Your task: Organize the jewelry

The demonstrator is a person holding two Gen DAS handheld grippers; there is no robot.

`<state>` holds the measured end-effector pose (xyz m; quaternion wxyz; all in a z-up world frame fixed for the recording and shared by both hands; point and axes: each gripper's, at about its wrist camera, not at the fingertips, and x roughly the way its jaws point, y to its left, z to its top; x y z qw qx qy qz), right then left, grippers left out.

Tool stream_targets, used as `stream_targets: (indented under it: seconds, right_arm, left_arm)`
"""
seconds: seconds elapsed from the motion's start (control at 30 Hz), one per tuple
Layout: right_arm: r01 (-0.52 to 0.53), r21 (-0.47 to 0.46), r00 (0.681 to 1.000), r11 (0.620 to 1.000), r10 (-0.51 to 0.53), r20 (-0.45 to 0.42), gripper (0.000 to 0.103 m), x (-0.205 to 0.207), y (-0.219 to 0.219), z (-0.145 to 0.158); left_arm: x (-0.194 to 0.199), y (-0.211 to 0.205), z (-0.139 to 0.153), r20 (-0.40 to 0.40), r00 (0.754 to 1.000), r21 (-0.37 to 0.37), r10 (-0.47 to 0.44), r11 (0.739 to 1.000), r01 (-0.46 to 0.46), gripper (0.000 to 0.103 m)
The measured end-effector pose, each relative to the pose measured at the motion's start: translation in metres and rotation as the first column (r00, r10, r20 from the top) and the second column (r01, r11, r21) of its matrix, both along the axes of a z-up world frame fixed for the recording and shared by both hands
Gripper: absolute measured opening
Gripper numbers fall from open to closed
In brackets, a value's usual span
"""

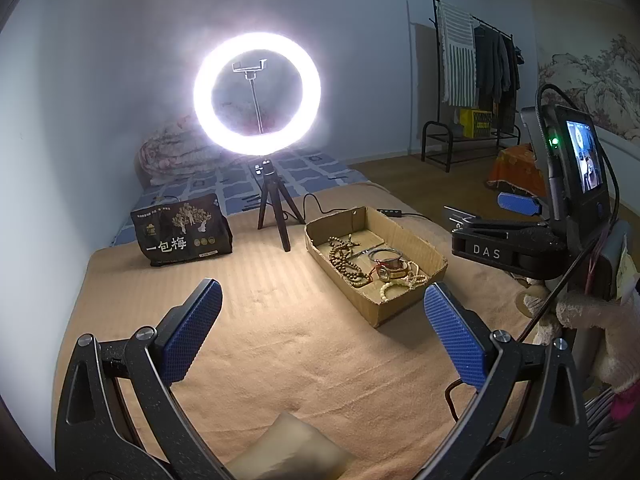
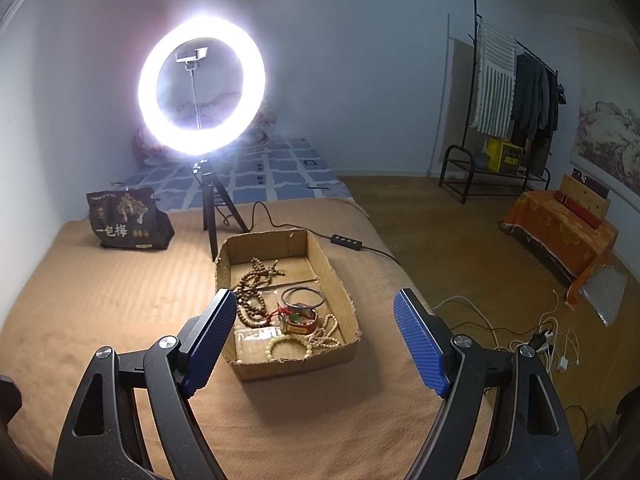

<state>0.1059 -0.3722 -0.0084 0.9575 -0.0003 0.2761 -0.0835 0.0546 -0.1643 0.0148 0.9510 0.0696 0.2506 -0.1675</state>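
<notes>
A shallow cardboard box (image 2: 336, 276) sits on the tan blanket; it also shows in the left wrist view (image 1: 420, 248). Inside lie brown bead strands (image 2: 250, 292), a metal bangle (image 2: 302, 298), a red and green piece (image 2: 300, 320) and cream bead bracelets (image 2: 316, 338). My right gripper (image 2: 316, 344) is open and empty, hovering just above the box's near end. My left gripper (image 1: 324, 332) is open and empty, over bare blanket to the left of the box. The right gripper's body (image 1: 520, 240) shows at the right of the left wrist view.
A lit ring light on a small tripod (image 2: 202, 84) stands behind the box, its cable and switch (image 2: 346, 242) trailing right. A dark snack bag (image 2: 126, 220) stands at the back left. The bed edge drops to a wooden floor with cables (image 2: 540, 336) at right.
</notes>
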Motion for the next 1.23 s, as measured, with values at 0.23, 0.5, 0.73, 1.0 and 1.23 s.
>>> stream_targets:
  seconds: [0.23, 0.5, 0.73, 1.0, 1.23]
  right_arm:
    - [-0.001, 0.0, 1.0, 1.0, 0.001, -0.002, 0.081, 0.0003, 0.0006, -0.0006]
    - [-0.002, 0.0, 1.0, 1.0, 0.002, -0.002, 0.081, 0.0001, 0.0007, -0.0006]
    - [-0.012, -0.001, 1.0, 1.0, 0.012, -0.008, 0.081, -0.0002, 0.0016, -0.0032]
    - [-0.015, -0.002, 1.0, 1.0, 0.015, -0.011, 0.081, -0.0005, 0.0024, -0.0041]
    - [-0.023, -0.005, 1.0, 1.0, 0.023, -0.017, 0.081, 0.0006, 0.0011, -0.0042]
  left_arm:
    - [-0.001, 0.0004, 0.0004, 0.001, 1.0, 0.001, -0.001, 1.0, 0.001, 0.103]
    - [-0.0005, 0.0004, 0.0006, 0.003, 1.0, 0.002, -0.001, 1.0, 0.001, 0.103]
    - [-0.0009, 0.0006, 0.0006, 0.0, 1.0, -0.001, -0.001, 1.0, 0.001, 0.103]
    - [0.0032, 0.004, 0.002, -0.013, 1.0, -0.006, -0.005, 1.0, 0.005, 0.103]
    - [0.0059, 0.0082, -0.0008, -0.018, 1.0, -0.017, 0.013, 1.0, -0.013, 0.103]
